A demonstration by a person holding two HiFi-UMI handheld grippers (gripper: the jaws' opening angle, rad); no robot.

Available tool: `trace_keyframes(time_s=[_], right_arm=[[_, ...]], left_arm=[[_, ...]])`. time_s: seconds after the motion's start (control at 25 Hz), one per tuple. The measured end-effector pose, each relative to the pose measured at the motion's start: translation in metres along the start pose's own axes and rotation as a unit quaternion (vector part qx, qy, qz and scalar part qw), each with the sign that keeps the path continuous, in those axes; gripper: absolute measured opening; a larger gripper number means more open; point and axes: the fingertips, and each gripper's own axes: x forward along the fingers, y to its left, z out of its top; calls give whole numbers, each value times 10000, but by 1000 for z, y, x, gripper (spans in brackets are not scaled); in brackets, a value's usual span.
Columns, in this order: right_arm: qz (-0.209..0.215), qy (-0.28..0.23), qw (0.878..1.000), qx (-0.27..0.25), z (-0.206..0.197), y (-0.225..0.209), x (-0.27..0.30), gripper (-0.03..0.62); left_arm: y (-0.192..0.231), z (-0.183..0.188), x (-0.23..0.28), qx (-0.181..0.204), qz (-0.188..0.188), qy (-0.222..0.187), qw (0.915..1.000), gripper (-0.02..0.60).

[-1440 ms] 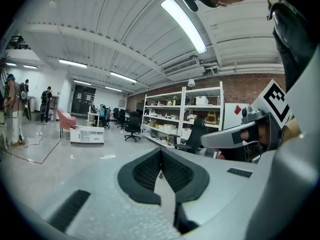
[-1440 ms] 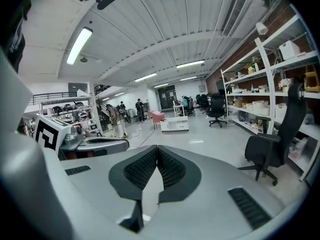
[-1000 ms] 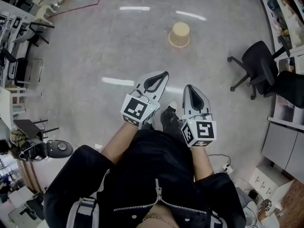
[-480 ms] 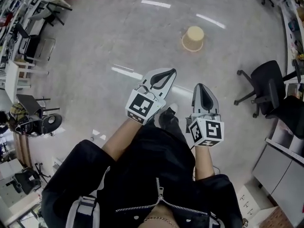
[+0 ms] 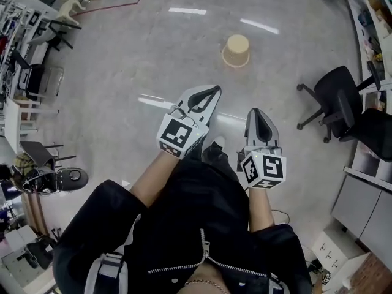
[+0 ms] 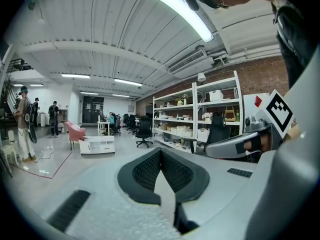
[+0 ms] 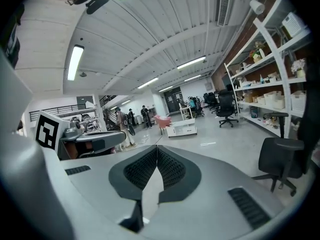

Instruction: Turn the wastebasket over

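Just above the person's dark jacket [image 5: 184, 225], the left gripper [image 5: 212, 89] and right gripper [image 5: 258, 111] are clenched on nothing, side by side as they were a second ago. Ahead lies bare floor [image 5: 110, 66]. Well beyond, the tan wastebasket [image 5: 236, 51] stands about where it was, narrow end up, wide rim down, its inside hidden. A black office chair [image 5: 334, 90] stands off to its right.
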Motion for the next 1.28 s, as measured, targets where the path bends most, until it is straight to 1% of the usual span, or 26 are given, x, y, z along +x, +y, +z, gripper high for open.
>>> trace_keyframes(time_s=[0.12,0.28,0.4,0.64,0.88,1.08,1.28], right_arm=[[-92,-77,9999,-25,6,-3,1,11],[-158,-172,9997,-72,14,-8,7,11],[-195,-135,9997,-114,16,-11,18,11],[-247,40,9996,-155,17,-14,55,11],[-285,177,9991,-275,31,-20,108,11],[-302,174,9983,-474,50,-20,156,11],[-429,154,9973,-572,64,-13,198,11]], left_arm=[[-1,6,8,72,-129,-55,9999,5],[-1,8,20,60,-221,-132,9997,5],[7,7,30,-1,-268,-146,9995,5],[40,1,57,-213,-298,-145,9992,5],[85,3,91,-348,-306,-147,9988,5],[126,8,122,-344,-402,-261,9983,5],[168,13,138,-374,-509,-350,9974,5]])
